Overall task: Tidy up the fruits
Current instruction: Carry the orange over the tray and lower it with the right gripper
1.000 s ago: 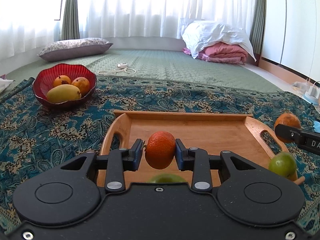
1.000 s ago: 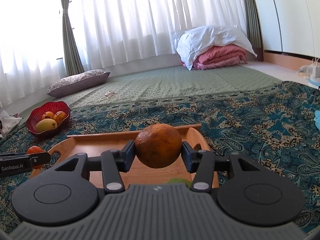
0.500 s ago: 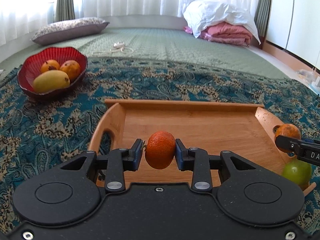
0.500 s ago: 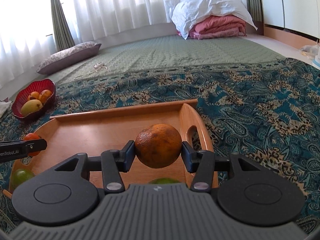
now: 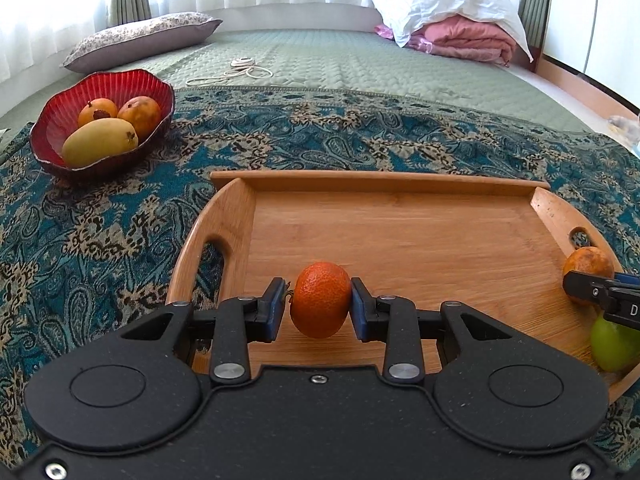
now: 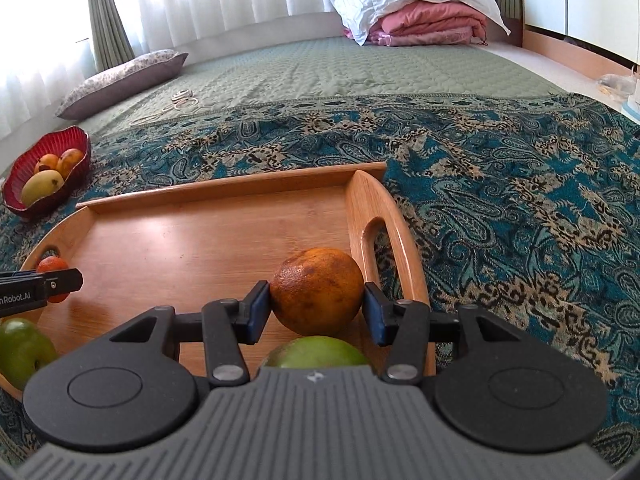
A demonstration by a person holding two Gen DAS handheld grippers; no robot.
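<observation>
My left gripper (image 5: 319,307) is shut on a small bright orange tangerine (image 5: 320,300), held over the near left part of a wooden tray (image 5: 380,184). My right gripper (image 6: 317,307) is shut on a larger brown-spotted orange (image 6: 317,290) above the tray's (image 6: 224,188) near right corner, beside the right handle. A green fruit (image 6: 316,353) lies on the tray just under that orange. Another green fruit (image 6: 22,350) rests at the tray's near left. In the left wrist view the spotted orange (image 5: 587,264) and a green fruit (image 5: 612,346) show at the right edge.
A red scalloped bowl (image 5: 56,120) with a yellow mango (image 5: 100,142) and two orange fruits stands on the patterned teal cloth (image 5: 100,232) at the far left. Behind lie a green quilted mat, a flat pillow (image 5: 140,40), a coiled cord (image 5: 244,66) and folded pink bedding (image 5: 468,38).
Both grippers have moved forward and down over the tray, tilting downward, each still holding its fruit. The bowl and tray now appear closer and lower in both views.
</observation>
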